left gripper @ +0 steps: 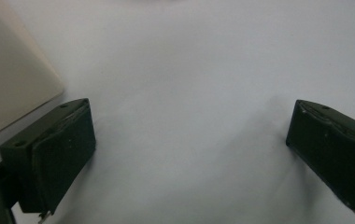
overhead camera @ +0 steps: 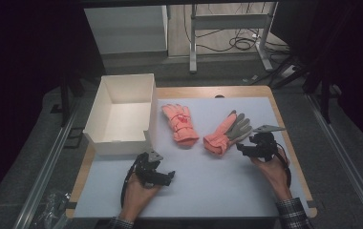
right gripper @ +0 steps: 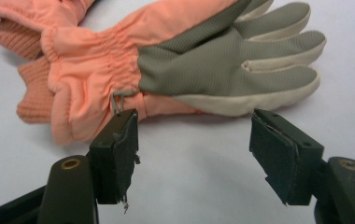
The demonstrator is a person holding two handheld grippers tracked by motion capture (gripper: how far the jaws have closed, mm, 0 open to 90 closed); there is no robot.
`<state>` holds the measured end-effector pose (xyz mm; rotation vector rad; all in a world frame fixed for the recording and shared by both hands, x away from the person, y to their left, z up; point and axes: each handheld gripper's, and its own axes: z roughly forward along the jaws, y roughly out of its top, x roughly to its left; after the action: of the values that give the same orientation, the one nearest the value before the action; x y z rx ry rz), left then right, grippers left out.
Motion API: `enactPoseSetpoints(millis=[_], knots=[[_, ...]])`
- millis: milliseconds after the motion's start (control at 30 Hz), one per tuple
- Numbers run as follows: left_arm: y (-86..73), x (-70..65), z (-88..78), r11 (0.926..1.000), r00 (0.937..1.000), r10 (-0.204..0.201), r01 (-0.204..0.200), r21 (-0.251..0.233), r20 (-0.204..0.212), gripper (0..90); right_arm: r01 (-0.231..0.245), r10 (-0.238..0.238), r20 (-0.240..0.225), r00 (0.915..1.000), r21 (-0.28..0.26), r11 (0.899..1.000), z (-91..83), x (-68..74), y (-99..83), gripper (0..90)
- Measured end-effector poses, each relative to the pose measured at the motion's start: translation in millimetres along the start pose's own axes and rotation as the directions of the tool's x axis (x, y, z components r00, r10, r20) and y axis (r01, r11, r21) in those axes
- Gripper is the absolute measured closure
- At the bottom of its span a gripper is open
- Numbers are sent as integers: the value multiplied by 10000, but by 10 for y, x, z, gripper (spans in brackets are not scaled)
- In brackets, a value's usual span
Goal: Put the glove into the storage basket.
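the table (overhead camera: 227, 191) carries a white open box (overhead camera: 122, 114) at about 10 o'clock and two salmon-pink gloves near the middle. one glove (overhead camera: 181, 123) lies back up just beside the box, at roughly 12 o'clock from the table's centre, cuff toward the person. the second glove (overhead camera: 227, 133) lies at about 2 o'clock, palm up, its grey palm and pale fingers pointing away toward 1 o'clock, cuff toward 7 o'clock.

the left gripper (overhead camera: 167, 179) is held in the left hand (overhead camera: 139, 193) at about 7 o'clock, low over bare table in front of the box; in the left gripper view its jaws stand wide apart with nothing between them, and a corner of the box (left gripper: 12, 79) shows at 10 o'clock.

the right gripper (overhead camera: 241, 148) is held in the right hand (overhead camera: 272, 169) at about 4 o'clock, just beside the second glove. in the right gripper view its jaws stand apart and empty, the glove (right gripper: 175, 65) lying just beyond them, cuff at 9 o'clock, fingers at 3 o'clock.
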<state>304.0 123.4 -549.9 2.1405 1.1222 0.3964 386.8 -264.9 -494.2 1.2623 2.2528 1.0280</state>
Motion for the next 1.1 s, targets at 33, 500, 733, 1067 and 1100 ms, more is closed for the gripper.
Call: enactPoseSetpoints(millis=[33, 500, 733, 1067, 1100], knots=[[0, 0, 0, 10000, 10000, -2, 2, 1, 1, 13, -16, 16, -19, 10000, -64, 10000, 9, 0, 13, 331], [0, 0, 0, 10000, 10000, -3, 3, -2, 3, 13, 287, -284, 128, 9995, -222, 9993, 177, 13, 317, 412], [0, 2, -2, 10000, 10000, 22, -22, 17, 3, 13, 343, -341, 304, 9990, -45, 9994, 298, 8, 425, 466], [-1, 0, 0, 10000, 10000, -8, 8, -12, 3, 14, -145, 96, 752, 9971, 656, 9977, 580, -36, 433, 422], [-1, 0, 0, 10000, 10000, -7, 7, -11, 4, 14, -145, 96, 752, 9971, 656, 9977, 580, -36, 433, 422]])
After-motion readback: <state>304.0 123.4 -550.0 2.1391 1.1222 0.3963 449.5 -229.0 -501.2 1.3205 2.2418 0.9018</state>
